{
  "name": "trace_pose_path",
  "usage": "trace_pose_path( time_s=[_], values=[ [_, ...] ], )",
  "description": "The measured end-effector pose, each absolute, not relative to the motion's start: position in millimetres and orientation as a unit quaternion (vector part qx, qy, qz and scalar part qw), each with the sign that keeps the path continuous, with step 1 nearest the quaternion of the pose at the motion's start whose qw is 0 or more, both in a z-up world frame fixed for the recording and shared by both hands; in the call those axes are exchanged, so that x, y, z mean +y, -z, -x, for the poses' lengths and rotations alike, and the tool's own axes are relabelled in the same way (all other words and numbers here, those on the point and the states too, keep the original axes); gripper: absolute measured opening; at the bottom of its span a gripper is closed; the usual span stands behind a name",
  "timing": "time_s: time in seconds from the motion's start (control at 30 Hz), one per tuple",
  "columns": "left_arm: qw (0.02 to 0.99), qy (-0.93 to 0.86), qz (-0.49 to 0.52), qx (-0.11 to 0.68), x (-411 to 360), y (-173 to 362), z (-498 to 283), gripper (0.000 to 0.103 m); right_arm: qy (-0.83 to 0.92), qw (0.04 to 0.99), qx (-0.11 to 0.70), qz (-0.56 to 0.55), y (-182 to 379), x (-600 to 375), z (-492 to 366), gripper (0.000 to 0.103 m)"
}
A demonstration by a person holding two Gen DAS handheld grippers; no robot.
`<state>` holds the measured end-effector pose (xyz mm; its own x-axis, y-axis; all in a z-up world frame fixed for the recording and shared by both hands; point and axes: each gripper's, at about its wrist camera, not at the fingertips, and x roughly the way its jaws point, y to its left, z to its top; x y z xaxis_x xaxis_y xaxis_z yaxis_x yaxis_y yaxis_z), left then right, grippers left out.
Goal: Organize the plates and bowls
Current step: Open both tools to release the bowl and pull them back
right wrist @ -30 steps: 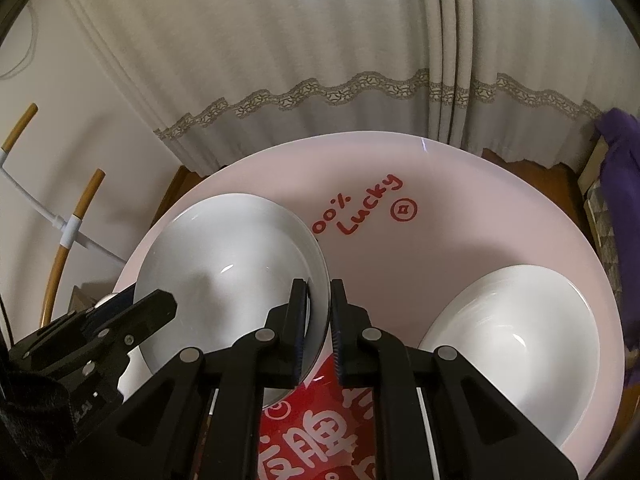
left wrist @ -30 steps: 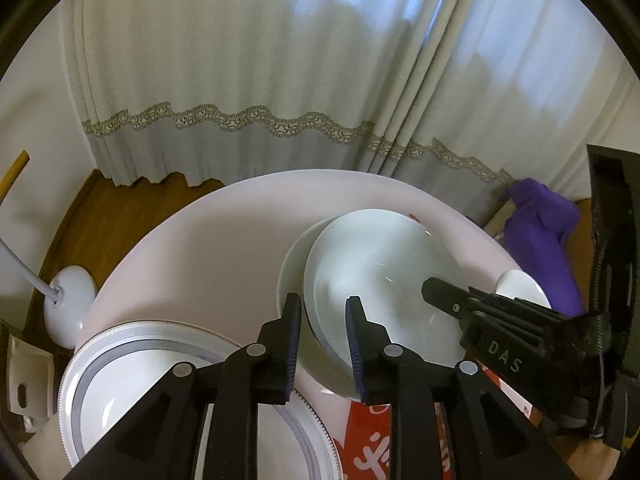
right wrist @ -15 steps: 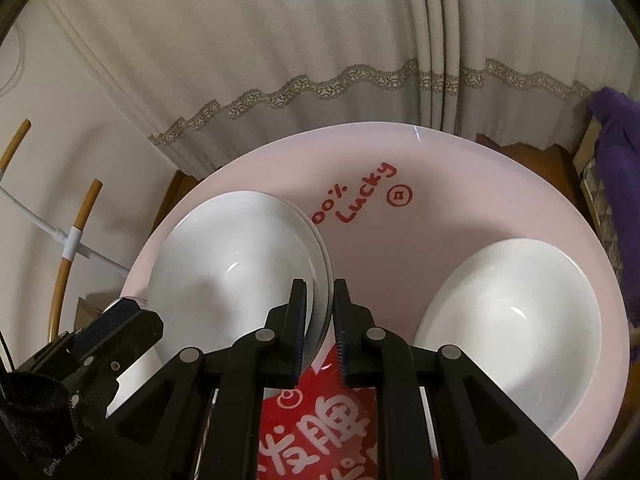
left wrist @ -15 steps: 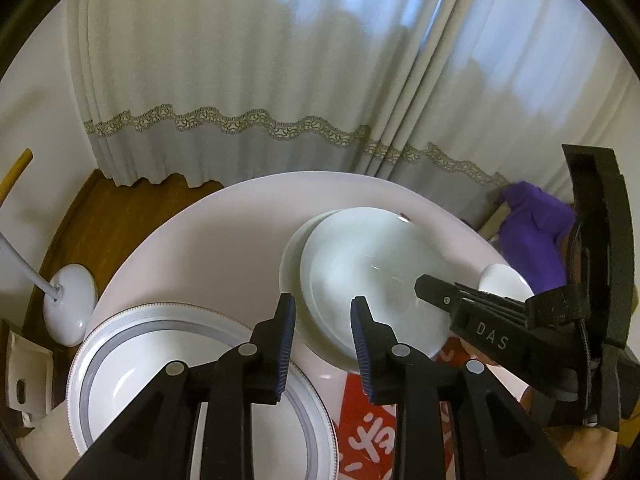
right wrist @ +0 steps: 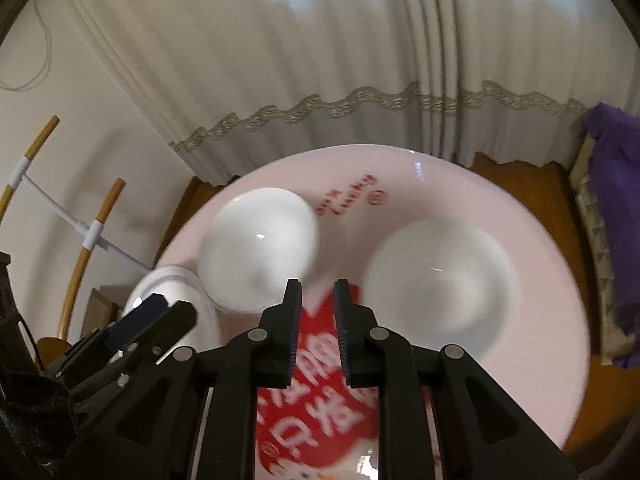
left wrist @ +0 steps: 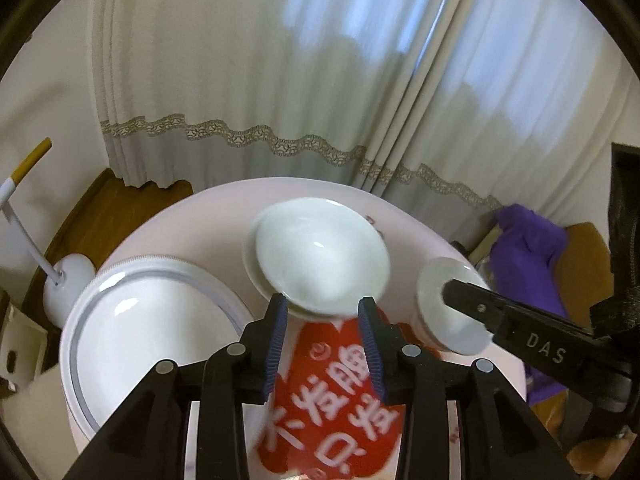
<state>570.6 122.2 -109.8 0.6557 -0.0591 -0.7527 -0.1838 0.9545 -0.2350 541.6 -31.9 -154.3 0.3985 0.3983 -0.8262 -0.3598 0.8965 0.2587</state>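
Observation:
Two stacked white bowls (left wrist: 320,256) sit mid-table on the round pink table (left wrist: 192,216); they also show in the right wrist view (right wrist: 260,248). A single white bowl (right wrist: 440,276) sits to their right, seen small in the left wrist view (left wrist: 444,308). A large grey-rimmed plate (left wrist: 148,328) lies at the left. My left gripper (left wrist: 323,320) is open and empty just short of the stack. My right gripper (right wrist: 317,300) is open and empty between the stack and the single bowl.
A red printed patch (right wrist: 320,396) covers the near table. Curtains (left wrist: 280,80) hang behind. A white lamp base (left wrist: 68,284) and stand stay at the left on the wooden floor. A purple cloth (right wrist: 612,184) lies at the right.
Both grippers pulled back from the stacked bowls and opened wider. The right gripper let go of the bowl rim it was clamping. The bowl now rests in the stack.

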Motion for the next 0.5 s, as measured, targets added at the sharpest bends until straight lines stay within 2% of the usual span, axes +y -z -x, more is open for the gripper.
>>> trace_pose_path(
  time_s=[0.13,0.2,0.3,0.5],
  values=[
    [0.903,-0.035,0.151,0.402,90.3,110.2,-544.9,0.043,-0.211,0.841,0.498,-0.021,148.2,-65.4,-535.5,0.025],
    [0.904,-0.035,0.149,0.399,76.0,112.5,-535.8,0.051,-0.199,0.845,0.495,-0.021,146.7,-83.4,-535.4,0.03],
    [0.903,-0.037,0.146,0.403,50.0,121.3,-531.2,0.053,-0.178,0.85,0.494,-0.022,149.9,-107.1,-540.9,0.037],
    [0.885,-0.046,0.157,0.437,21.0,142.7,-555.5,0.054,-0.157,0.845,0.511,-0.03,173.2,-130.1,-562.7,0.037]
  ],
)
